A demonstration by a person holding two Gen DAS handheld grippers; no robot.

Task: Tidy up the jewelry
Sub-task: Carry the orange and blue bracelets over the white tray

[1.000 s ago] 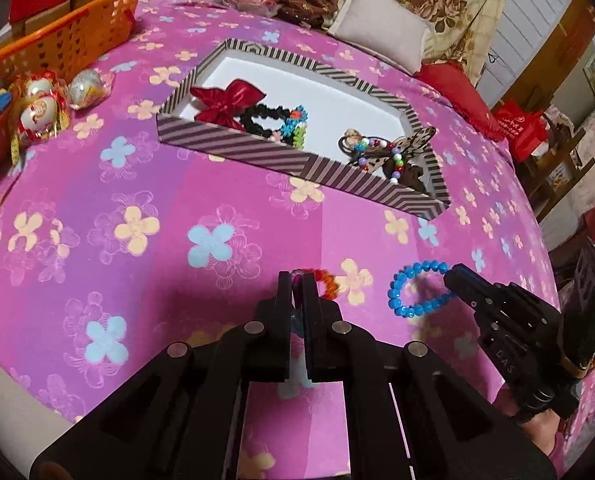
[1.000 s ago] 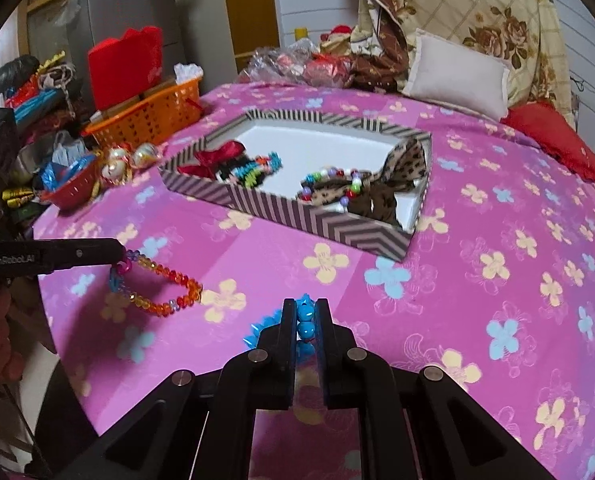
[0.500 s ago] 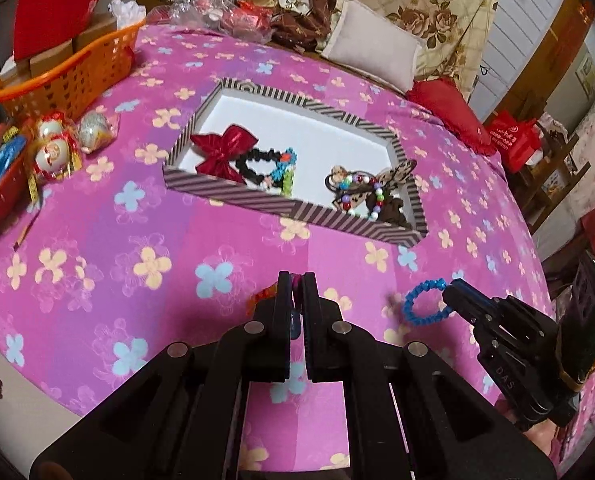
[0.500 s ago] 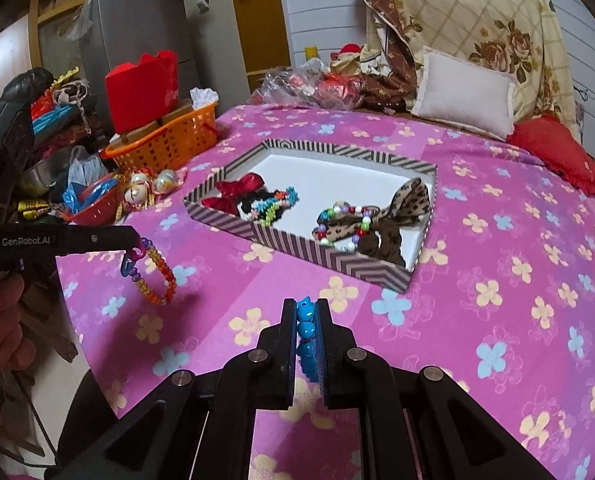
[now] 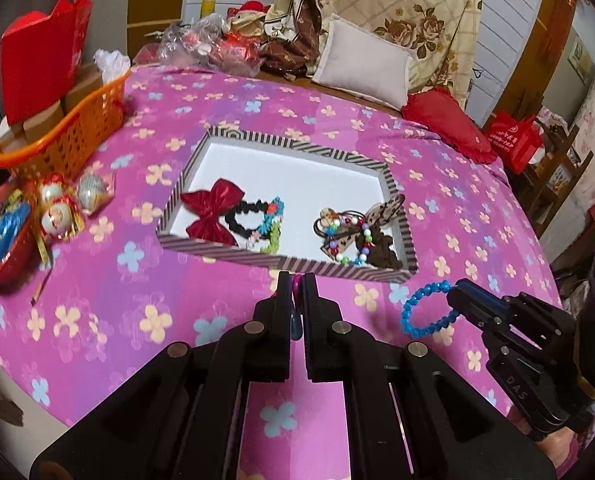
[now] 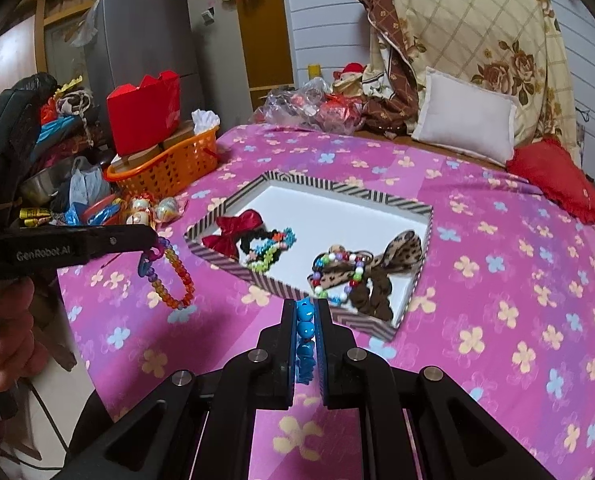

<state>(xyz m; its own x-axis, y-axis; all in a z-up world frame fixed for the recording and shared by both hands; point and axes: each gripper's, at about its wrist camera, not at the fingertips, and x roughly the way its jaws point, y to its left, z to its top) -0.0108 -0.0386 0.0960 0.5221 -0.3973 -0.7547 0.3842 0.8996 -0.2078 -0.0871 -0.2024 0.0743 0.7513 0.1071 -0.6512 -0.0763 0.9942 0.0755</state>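
The left gripper pinches an orange bead bracelet; the right gripper pinches a blue bracelet. Both dangle low in the frame, just before the striped box. They might swing, slip out and miss it.

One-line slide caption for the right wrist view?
Right gripper pinches a blue bead bracelet near the striped tray; left gripper dangles an orange bead bracelet.

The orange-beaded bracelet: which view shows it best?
The right wrist view: the orange-beaded bracelet hangs whole from the left gripper. The left wrist view shows only a pink and blue sliver between that gripper's closed fingers.
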